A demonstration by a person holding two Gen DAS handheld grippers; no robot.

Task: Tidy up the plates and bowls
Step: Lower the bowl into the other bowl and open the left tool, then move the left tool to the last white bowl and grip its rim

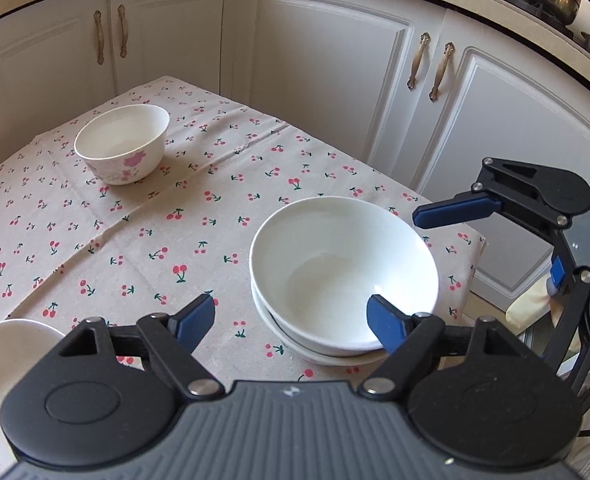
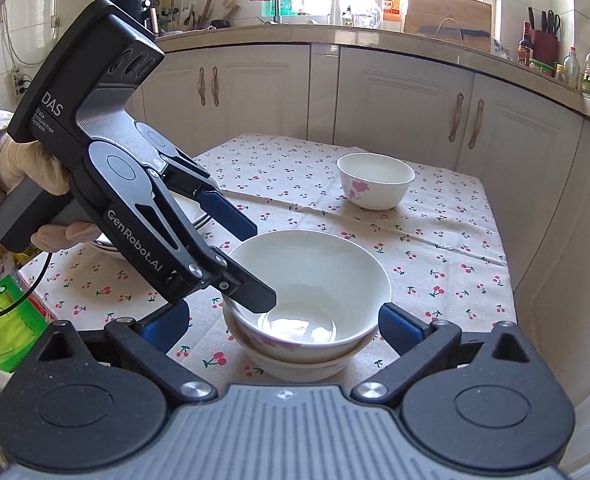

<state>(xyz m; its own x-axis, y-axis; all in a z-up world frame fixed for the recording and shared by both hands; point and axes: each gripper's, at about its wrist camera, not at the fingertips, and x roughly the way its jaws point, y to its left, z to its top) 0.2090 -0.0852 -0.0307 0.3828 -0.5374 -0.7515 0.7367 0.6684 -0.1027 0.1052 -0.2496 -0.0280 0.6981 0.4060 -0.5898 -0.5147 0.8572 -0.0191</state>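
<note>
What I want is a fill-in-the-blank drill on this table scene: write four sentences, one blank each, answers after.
1. The tablecloth is printed with small red ____.
2. The lone bowl carries a flower pattern coloured ____.
3. One finger of the left gripper reaches into the ____ bowl of the stack.
4. The right gripper holds nothing; its fingers stand ____.

Missing words: cherries; pink; top; open
</note>
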